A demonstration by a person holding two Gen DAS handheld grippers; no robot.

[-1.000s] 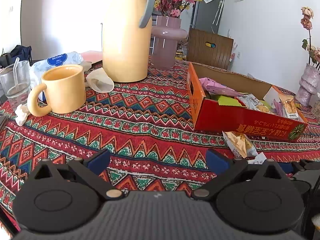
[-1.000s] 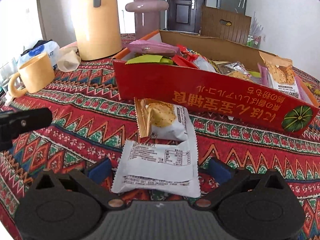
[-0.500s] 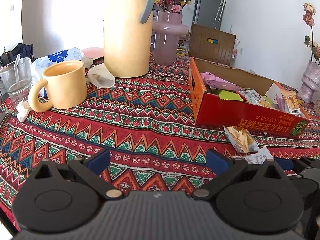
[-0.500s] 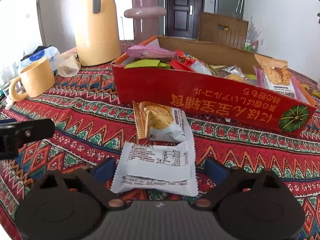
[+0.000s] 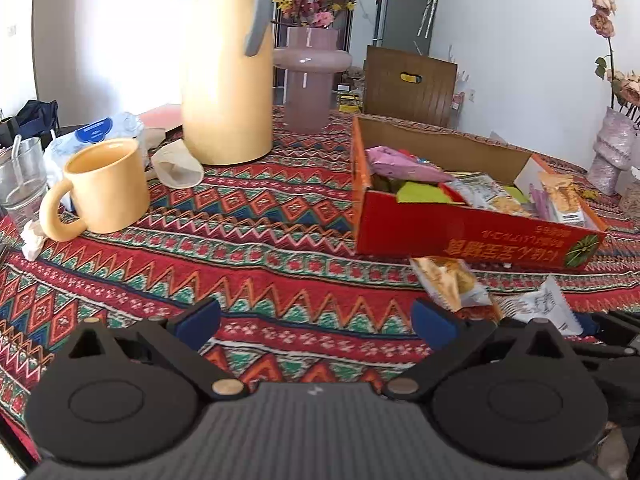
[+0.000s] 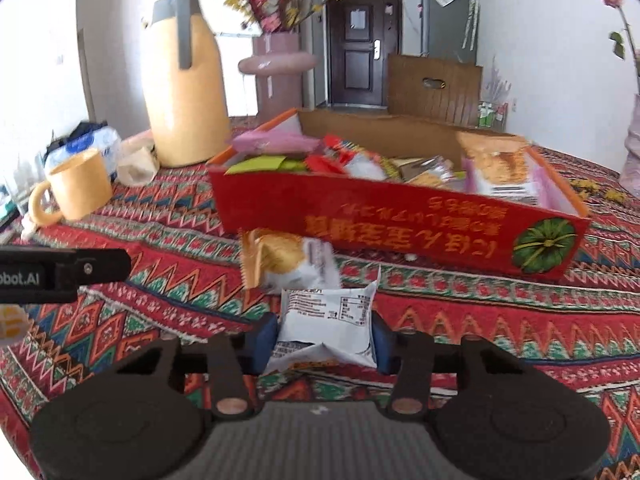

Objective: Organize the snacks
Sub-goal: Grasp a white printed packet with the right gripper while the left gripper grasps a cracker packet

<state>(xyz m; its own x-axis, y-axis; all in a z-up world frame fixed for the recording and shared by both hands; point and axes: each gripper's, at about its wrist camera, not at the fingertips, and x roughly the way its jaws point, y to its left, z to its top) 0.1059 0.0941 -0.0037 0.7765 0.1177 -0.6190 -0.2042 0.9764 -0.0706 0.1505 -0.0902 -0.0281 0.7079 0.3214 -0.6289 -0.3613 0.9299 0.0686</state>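
Observation:
My right gripper [image 6: 325,340] is shut on a white snack packet [image 6: 326,326] and holds it just above the patterned tablecloth; the packet also shows in the left wrist view [image 5: 540,310]. A second snack packet with an orange picture [image 6: 286,262] lies on the cloth in front of the red cardboard box [image 6: 400,228], which holds several snack packets. In the left wrist view the same packet [image 5: 450,282] lies before the box [image 5: 472,236]. My left gripper [image 5: 316,322] is open and empty over the cloth.
A yellow mug [image 5: 104,188], a tall yellow thermos [image 5: 228,68], a pink vase [image 5: 310,80], a glass [image 5: 20,176] and a wipes pack [image 5: 96,132] stand at the left and back. My left gripper's side [image 6: 60,274] shows at the right view's left edge.
My right gripper has closed on the white packet and lifted it off the cloth, tilting it. The left gripper has pulled back a little and stays open.

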